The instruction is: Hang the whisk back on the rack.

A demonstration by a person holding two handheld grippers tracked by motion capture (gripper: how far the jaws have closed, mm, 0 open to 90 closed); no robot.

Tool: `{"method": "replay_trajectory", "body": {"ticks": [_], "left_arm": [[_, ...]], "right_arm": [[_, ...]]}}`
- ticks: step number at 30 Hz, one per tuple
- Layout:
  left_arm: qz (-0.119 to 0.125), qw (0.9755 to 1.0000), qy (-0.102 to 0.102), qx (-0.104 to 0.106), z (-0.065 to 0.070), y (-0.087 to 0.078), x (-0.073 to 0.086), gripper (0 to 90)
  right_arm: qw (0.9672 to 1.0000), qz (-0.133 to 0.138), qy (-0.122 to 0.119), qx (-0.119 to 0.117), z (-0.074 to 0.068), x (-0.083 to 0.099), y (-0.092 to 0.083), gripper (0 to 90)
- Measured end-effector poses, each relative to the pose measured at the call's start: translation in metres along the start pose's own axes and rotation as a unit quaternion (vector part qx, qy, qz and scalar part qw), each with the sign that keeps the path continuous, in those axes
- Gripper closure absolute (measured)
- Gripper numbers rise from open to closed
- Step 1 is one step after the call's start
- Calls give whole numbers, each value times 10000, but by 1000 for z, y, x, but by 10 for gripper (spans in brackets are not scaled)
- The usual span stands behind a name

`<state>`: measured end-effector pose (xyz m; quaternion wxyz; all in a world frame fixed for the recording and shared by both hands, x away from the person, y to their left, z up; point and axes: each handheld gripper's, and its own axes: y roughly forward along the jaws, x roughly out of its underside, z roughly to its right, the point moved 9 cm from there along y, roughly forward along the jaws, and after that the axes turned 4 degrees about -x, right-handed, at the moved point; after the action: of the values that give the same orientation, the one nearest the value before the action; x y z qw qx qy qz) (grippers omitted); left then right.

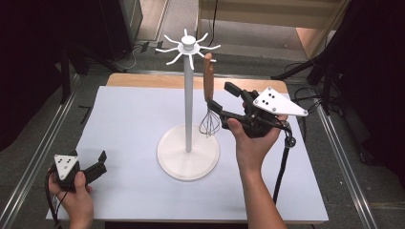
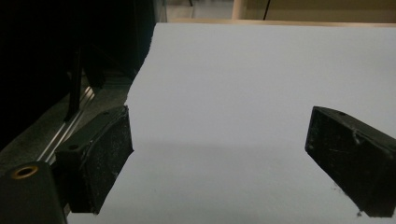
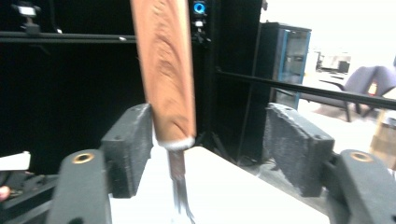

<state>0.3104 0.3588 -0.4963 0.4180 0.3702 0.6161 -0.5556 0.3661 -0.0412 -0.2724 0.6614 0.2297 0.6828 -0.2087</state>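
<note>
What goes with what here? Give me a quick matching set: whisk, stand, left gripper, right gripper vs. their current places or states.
1 whisk
2 stand
3 left gripper
4 right gripper

A open, low at the table's near left corner
B hangs from a hook, wire end down
C open, jaws either side of the wooden handle
D white, round base mid-table

Pairs: 1-B, 2-D, 3-A, 4-C
</note>
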Motion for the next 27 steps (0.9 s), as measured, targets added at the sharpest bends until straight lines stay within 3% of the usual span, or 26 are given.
{"method": "replay_trajectory", "body": {"ticks": [6, 11, 22, 27], "left_arm": [[8, 10000, 20, 5, 0, 0, 0, 82], [-1, 10000, 4, -1, 0, 0, 0, 82], [8, 10000, -4, -2, 0, 0, 0, 82], [8, 10000, -2, -5, 0, 0, 0, 82]], "right_arm": [[9992, -150, -21, 374, 13, 12, -8, 120], [9986, -253, 32, 454, 18, 21, -12, 2], [9947, -358, -51, 964, 36, 42, -27, 0], [9932, -442, -13, 1076, 45, 56, -34, 0]]}}
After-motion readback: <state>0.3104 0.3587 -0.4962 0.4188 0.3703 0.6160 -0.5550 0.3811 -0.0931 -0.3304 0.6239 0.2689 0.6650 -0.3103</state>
